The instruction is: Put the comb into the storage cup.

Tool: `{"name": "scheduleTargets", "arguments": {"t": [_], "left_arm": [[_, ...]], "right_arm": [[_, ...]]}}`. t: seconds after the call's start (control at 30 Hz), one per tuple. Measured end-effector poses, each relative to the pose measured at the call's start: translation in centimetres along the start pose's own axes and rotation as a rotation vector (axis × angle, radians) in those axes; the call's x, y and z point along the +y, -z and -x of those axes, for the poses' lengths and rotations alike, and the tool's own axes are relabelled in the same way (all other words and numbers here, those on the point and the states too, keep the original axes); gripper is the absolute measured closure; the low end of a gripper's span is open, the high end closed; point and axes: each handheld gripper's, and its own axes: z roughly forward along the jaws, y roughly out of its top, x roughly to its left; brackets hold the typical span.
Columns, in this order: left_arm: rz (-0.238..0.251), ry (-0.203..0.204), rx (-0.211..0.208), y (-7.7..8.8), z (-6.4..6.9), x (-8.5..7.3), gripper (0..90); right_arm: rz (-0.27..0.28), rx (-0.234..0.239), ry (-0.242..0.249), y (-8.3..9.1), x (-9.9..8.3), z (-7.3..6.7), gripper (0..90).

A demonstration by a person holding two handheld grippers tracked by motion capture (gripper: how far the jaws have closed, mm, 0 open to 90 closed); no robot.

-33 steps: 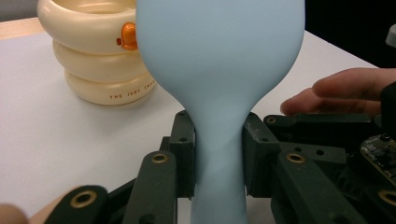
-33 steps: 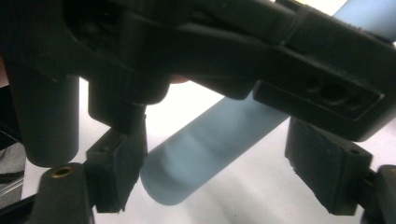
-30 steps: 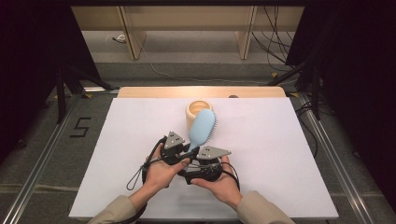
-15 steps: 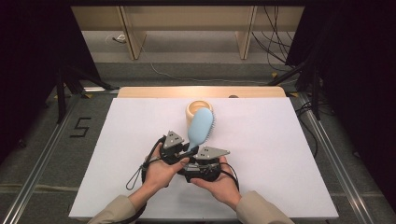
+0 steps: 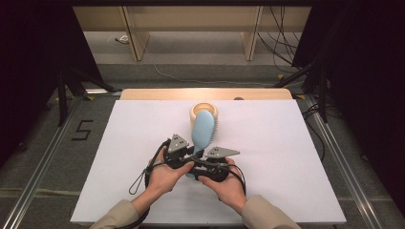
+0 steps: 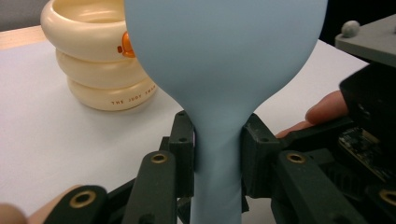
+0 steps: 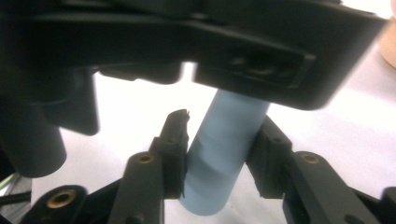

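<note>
Two claws grip blue hairbrush [image 5: 203, 130] handle: left claw [image 6: 218, 149] clamped, right claw [image 7: 218, 156] just closed | cream ringed cup [image 6: 95, 60]: contents unseen

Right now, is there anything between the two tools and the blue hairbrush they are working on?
Nothing visible. The left tool is clamped on the neck of the blue hairbrush, and the right tool, whose jaws have just been closing, presses on the end of its handle. The cream cup stands behind.

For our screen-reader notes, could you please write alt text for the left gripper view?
The left gripper is clamped on the neck of a pale blue hairbrush, seen from its smooth back. A cream ringed cup stands behind on the white table.
</note>
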Motion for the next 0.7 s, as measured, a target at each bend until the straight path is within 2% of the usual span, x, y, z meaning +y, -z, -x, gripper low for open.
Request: {"name": "scheduleTargets", "arguments": {"t": [0.1, 0.23, 0.53, 0.7], "left_arm": [[0.002, -0.014, -0.002, 0.04, 0.12, 0.04, 68.7], [0.008, -0.019, -0.006, 0.07, 0.22, 0.05, 68.4], [0.004, -0.061, -0.01, -0.03, 0.35, -0.02, 65.8], [0.01, -0.061, -0.015, -0.06, 0.44, -0.01, 62.9]], "right_arm": [[0.001, 0.0, -0.037, 0.18, 0.06, 0.23, 65.5], [-0.002, 0.001, -0.052, 0.31, 0.16, 0.22, 65.8], [-0.021, 0.001, -0.067, 0.49, 0.34, 0.37, 66.2], [-0.026, -0.001, -0.078, 0.63, 0.44, 0.46, 66.2]]}}
